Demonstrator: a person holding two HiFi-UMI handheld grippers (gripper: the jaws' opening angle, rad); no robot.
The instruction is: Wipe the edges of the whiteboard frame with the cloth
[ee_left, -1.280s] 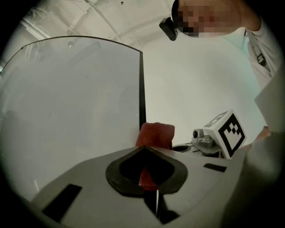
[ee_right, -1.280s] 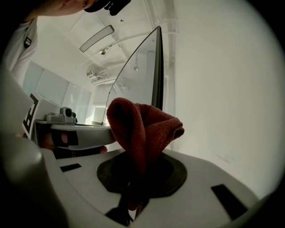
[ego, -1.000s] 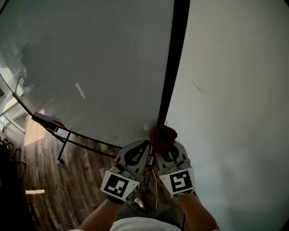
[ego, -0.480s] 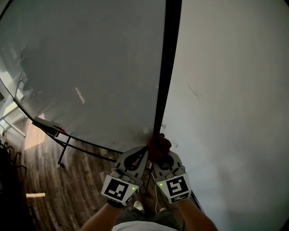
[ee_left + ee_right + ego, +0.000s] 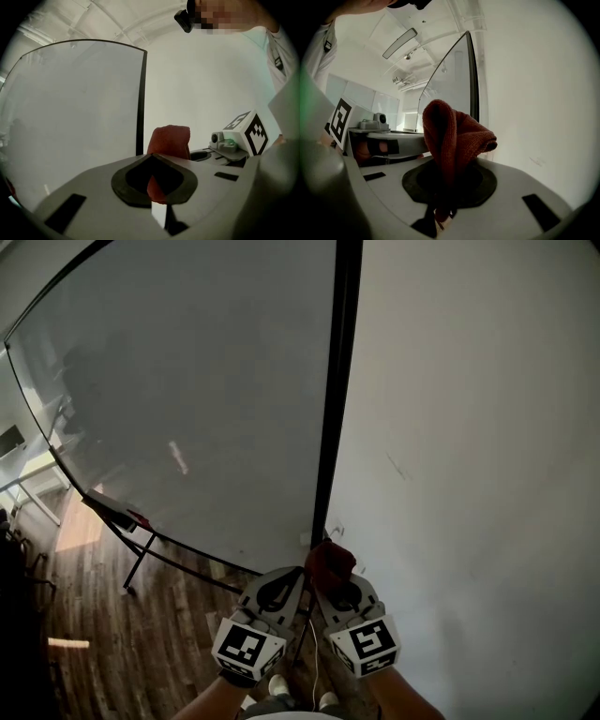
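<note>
Right fingers [image 5: 513,190]: clamped on a dark red knitted cloth [image 5: 454,136]. It runs down into the gap between them and bunches above the tips.

Left fingers [image 5: 93,187]: tips together. A red strip shows in the opening behind the tips. Cannot tell whether it is pinched there or only seen through.

Left gripper view only: marker cube [image 5: 248,132] of the right gripper, just beside on the right.

Right gripper view only: ceiling and a long lamp [image 5: 398,43].

Head view: left gripper [image 5: 298,573] and right gripper [image 5: 330,577] sit side by side with tips converging. Both point up at the lower end of the black whiteboard frame edge [image 5: 337,381]. The cloth sits at that end; contact unclear.

The glossy grey whiteboard panel [image 5: 187,399] lies left of the frame edge and the white wall [image 5: 487,427] right of it. Wood plank floor [image 5: 141,643] below.

Both forearms enter from the bottom edge, close together.
</note>
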